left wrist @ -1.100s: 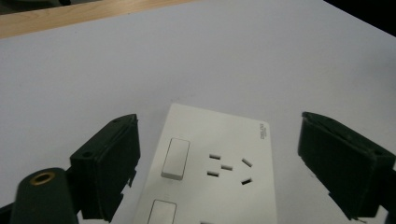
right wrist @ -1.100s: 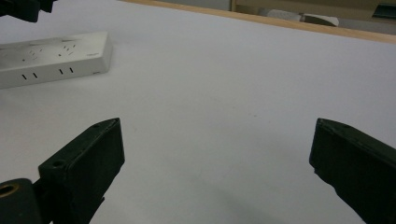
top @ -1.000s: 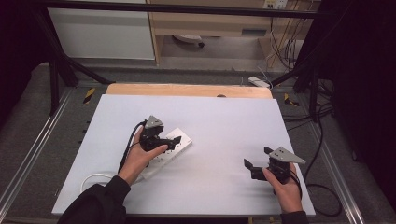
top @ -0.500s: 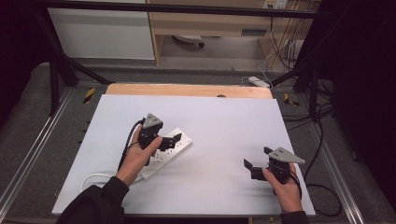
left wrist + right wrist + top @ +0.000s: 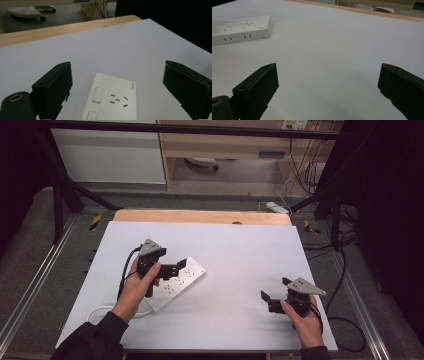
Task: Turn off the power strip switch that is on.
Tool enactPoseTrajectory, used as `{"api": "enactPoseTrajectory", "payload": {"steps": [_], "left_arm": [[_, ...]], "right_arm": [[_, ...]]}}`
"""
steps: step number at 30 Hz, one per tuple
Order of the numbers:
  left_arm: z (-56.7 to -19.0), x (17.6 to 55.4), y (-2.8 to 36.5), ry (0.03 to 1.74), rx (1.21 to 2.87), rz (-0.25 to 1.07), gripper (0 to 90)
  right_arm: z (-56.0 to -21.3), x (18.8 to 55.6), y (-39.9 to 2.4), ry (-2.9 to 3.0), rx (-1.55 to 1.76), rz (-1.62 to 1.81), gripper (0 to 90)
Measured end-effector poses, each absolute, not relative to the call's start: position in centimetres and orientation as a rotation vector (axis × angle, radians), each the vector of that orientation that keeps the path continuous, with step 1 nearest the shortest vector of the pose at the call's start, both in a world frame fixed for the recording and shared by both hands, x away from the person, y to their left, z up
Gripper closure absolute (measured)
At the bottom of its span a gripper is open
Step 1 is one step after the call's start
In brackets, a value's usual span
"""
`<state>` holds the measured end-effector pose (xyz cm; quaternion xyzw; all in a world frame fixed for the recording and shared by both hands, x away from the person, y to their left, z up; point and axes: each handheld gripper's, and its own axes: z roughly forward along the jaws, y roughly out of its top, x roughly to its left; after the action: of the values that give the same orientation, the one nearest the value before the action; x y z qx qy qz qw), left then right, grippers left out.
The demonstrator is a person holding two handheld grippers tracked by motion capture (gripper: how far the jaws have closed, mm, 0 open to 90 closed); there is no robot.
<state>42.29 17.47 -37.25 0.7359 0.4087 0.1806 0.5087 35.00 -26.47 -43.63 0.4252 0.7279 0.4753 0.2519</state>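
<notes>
The power strip (image 5: 110, 100) lies on the table (image 5: 240, 245) between the left gripper's (image 5: 181, 266) spread jaws and just beyond their tips, its end pointing away. From the right gripper (image 5: 274, 289), the same strip lies well beyond and left of its left jaw, with bare tabletop between its jaws.

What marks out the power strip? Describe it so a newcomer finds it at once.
Start at the white table with the wooden strip along its far edge. On its left half, under the open left tool, lies the power strip: a flat white bar with sockets and switches, trailing a white cord, the one loose item there.
</notes>
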Motion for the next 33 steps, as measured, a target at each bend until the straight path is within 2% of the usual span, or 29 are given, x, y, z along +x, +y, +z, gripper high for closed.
{"api": "enactPoseTrajectory", "payload": {"steps": [33], "left_arm": [[-35.4, 36.8, 23.3, 0.988, 1.718, 0.464, 8.0]], "right_arm": [[-43.7, 35.0, -26.4, 1.993, 1.153, 1.281, 3.6]]}}
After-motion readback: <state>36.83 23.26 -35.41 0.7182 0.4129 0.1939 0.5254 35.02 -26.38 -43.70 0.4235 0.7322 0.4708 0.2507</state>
